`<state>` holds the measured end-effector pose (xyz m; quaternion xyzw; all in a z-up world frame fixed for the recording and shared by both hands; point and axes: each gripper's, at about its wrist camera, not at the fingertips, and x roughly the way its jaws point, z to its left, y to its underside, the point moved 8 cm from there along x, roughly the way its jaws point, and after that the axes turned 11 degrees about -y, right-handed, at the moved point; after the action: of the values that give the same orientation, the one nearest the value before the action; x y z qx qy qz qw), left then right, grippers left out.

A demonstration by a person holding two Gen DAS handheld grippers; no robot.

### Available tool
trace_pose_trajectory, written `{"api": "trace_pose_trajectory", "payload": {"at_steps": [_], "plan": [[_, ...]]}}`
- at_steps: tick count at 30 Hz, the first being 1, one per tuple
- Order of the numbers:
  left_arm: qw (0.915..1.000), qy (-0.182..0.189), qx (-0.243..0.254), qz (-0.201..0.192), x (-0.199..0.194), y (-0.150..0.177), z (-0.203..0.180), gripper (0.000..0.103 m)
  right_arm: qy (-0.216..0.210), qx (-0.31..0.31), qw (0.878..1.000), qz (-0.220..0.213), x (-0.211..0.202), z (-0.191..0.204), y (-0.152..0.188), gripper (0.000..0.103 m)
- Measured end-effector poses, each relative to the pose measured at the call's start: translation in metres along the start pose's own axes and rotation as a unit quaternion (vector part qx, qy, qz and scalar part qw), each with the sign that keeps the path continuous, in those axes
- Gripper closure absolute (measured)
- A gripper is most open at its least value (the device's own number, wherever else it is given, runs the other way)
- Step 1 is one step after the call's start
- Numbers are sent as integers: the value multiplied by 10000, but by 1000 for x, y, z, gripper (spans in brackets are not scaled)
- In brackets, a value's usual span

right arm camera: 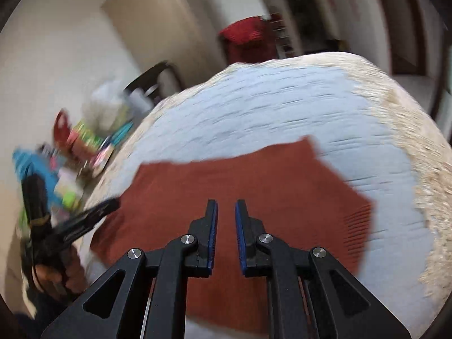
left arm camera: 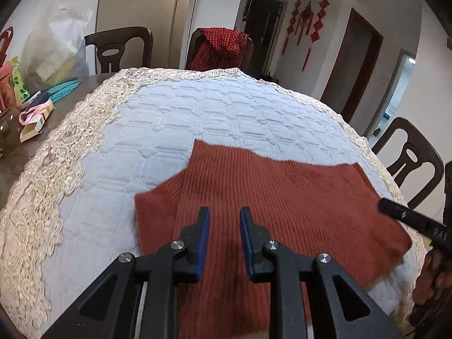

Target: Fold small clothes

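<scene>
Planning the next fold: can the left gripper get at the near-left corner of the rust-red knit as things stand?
Probably yes. The left gripper hangs empty over the knit, and nothing lies between it and that corner on the quilted cover.

Two wrist fisheyes, close above and angled down, both sharing the rust knit garment (left arm camera: 268, 195) on the quilted cloth (left arm camera: 197, 113).

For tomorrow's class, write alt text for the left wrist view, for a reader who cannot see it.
A rust-red knitted garment lies flat on a pale blue quilted table cover, with the left gripper above it, jaws apart and empty. Dark chairs stand behind the table.
</scene>
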<state>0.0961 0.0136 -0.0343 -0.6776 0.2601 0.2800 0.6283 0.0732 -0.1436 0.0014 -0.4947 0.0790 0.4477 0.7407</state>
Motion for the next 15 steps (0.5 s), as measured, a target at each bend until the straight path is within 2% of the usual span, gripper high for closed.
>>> {"api": "trace_pose_trajectory", "payload": {"at_steps": [5, 10, 15], "plan": [[9999, 21, -1, 121, 4, 12, 5, 78, -164, -303, 9981, 505, 40, 28, 18, 90], [9999, 49, 94, 90, 9, 16, 0, 74, -24, -249, 9977, 622, 67, 20, 14, 90], [9999, 9, 119, 67, 8, 16, -1, 73, 109, -288, 9979, 575, 70, 17, 8, 90]]}}
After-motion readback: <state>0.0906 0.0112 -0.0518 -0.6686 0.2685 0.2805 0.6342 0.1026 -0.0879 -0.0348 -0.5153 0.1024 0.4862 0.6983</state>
